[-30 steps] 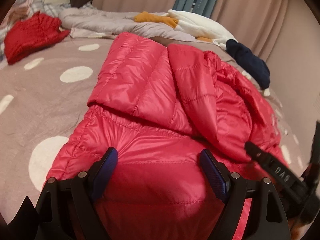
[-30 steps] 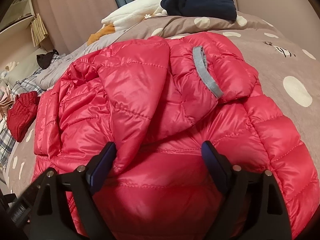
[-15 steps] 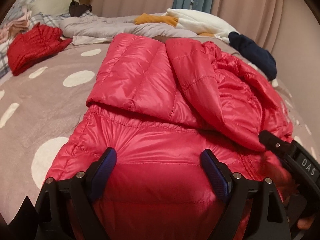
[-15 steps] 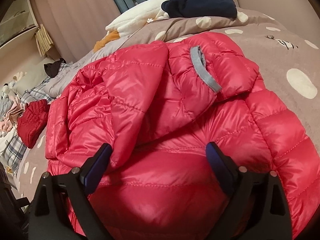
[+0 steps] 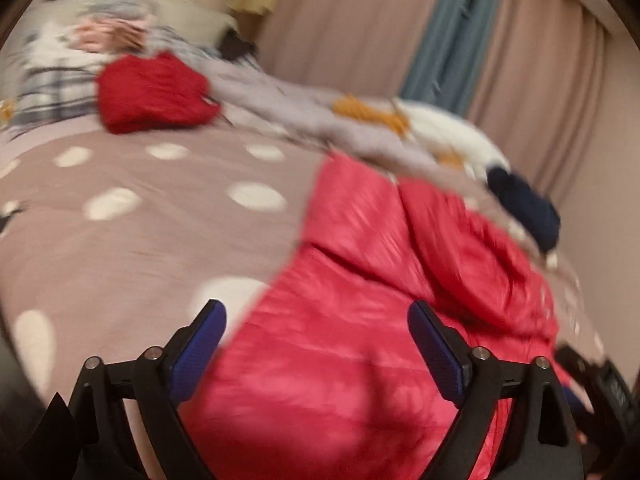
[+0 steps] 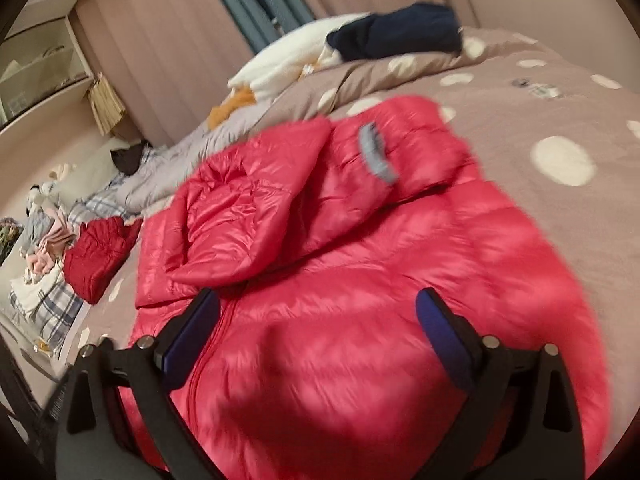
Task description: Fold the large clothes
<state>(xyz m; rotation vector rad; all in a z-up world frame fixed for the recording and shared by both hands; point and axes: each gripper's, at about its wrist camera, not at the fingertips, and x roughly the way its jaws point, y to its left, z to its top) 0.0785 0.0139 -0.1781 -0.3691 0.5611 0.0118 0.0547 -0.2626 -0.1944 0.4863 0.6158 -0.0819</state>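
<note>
A shiny red puffer jacket (image 5: 380, 312) (image 6: 360, 300) lies folded on the bed, its sleeves laid over the body and a grey cuff band (image 6: 374, 154) facing up. My left gripper (image 5: 316, 316) hovers over the jacket's near left edge, its jaws opening wide, nothing between the blue pads. In the right wrist view my right gripper (image 6: 316, 304) hangs above the jacket's near hem beside the zip, jaws also opening, holding nothing. Both views are blurred by motion.
The bed carries a brown cover with white dots (image 5: 140, 220) (image 6: 560, 128). A dark red garment (image 5: 152, 92) (image 6: 96, 256) lies at the far left. Grey, orange, white and navy clothes (image 5: 524, 204) (image 6: 396, 32) are heaped along the far side by curtains (image 6: 180, 40).
Both grippers have pulled back and lifted off the jacket with jaws spreading wider. The left view has swung left, showing more bare bed cover. The jacket stays put.
</note>
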